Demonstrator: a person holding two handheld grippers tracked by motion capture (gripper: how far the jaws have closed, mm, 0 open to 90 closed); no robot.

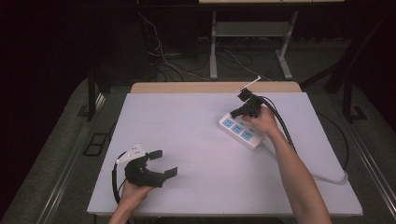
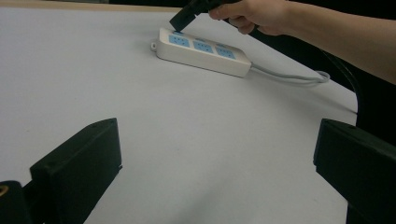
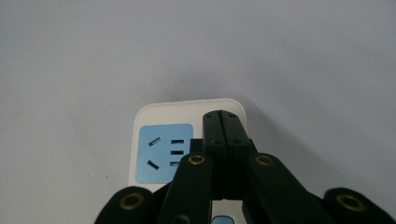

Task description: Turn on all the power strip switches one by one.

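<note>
Pressing closed right gripper [image 3: 223,122] tips onto power strip [image 1: 241,130] near table's [image 1: 187,140] right edge, likely switching it; left gripper [image 1: 164,163] idling open near front edge.

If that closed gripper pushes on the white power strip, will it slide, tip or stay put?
The power strip lies flat and low on the smooth table, so it would probably slide, not tip. Its grey cable loops loosely behind, so it may drag or swing the strip a little. The shell looks rigid, unlikely to bend under the right gripper.
</note>
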